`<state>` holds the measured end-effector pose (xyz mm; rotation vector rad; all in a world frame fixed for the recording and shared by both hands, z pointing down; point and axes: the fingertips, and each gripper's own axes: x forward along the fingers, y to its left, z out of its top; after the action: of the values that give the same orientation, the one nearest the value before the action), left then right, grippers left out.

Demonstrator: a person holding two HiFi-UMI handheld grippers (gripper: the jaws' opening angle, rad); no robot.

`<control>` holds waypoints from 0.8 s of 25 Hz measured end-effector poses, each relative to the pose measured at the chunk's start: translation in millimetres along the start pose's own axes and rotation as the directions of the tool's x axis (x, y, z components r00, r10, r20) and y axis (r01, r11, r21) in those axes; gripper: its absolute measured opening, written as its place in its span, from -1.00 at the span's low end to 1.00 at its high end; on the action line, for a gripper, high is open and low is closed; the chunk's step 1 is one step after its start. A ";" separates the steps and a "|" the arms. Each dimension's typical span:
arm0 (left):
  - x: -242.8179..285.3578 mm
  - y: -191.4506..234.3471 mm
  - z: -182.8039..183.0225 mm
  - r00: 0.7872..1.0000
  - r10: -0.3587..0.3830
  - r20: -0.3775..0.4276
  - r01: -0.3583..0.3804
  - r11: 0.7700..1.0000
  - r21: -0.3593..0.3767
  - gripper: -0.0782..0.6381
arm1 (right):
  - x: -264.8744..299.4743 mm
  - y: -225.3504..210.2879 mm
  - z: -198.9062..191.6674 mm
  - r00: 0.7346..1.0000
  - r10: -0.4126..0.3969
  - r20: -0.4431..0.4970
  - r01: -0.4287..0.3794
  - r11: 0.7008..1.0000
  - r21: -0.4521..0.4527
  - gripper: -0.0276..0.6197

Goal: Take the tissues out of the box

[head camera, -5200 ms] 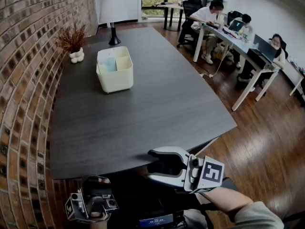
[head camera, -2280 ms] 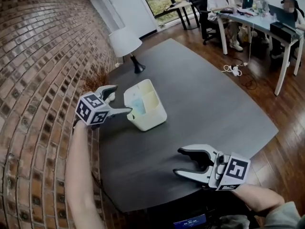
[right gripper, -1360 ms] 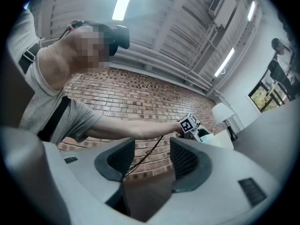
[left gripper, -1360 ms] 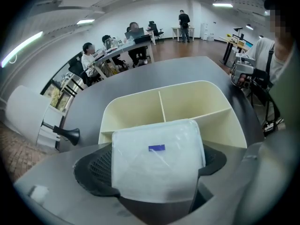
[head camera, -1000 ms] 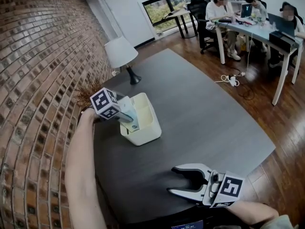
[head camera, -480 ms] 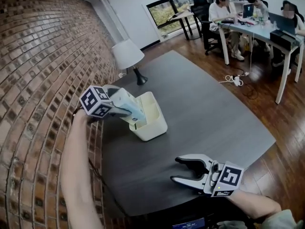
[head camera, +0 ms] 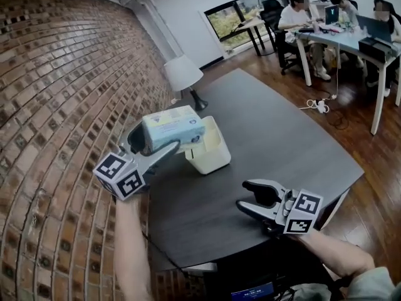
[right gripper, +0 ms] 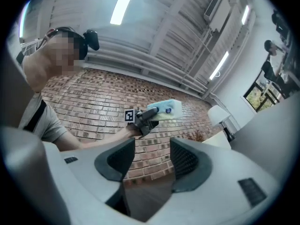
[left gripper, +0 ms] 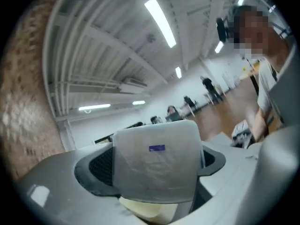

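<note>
A pale blue-white tissue pack (head camera: 173, 128) is clamped in my left gripper (head camera: 156, 143), lifted clear of the cream box (head camera: 212, 153) and held just left of it. The left gripper view fills with the pack's end (left gripper: 154, 167) pressed between both jaws. The box stands on the dark table (head camera: 282, 143); its inside is hidden from here. My right gripper (head camera: 254, 197) hovers open and empty over the table's near part. From the right gripper view the pack (right gripper: 168, 109) shows up against the brick wall, between the open jaws.
A brick wall (head camera: 62, 105) runs along the table's left side. A white lamp (head camera: 185, 74) stands at the table's far end behind the box. People sit at desks (head camera: 338, 30) at the far right, across a wooden floor (head camera: 376, 162).
The left gripper reached into the box, closed on the tissue pack and raised it out, back toward me. The right gripper stayed open over the table's near part.
</note>
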<state>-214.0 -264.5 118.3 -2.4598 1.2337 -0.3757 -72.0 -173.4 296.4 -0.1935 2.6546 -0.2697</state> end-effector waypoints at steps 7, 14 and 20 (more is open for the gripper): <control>-89.5 -124.6 -29.8 0.879 0.274 0.390 -0.048 0.865 -0.500 0.58 | -0.1 17.1 -0.1 0.999 0.032 -0.004 -0.032 0.999 0.010 -0.20; -138.5 -166.9 -49.6 0.766 0.417 0.489 -0.035 0.787 -0.616 0.58 | -4.5 36.4 1.0 0.998 0.059 -0.013 -0.059 0.998 -0.018 -0.20; -150.3 -182.5 -37.4 0.736 0.437 0.518 0.006 0.760 -0.650 0.58 | -23.8 59.7 1.4 0.998 0.066 -0.008 -0.066 0.997 -0.035 -0.20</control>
<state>-186.1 -49.4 219.7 -2.4818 1.4388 1.0572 -55.8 -111.3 292.2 -0.1164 2.6681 -0.2027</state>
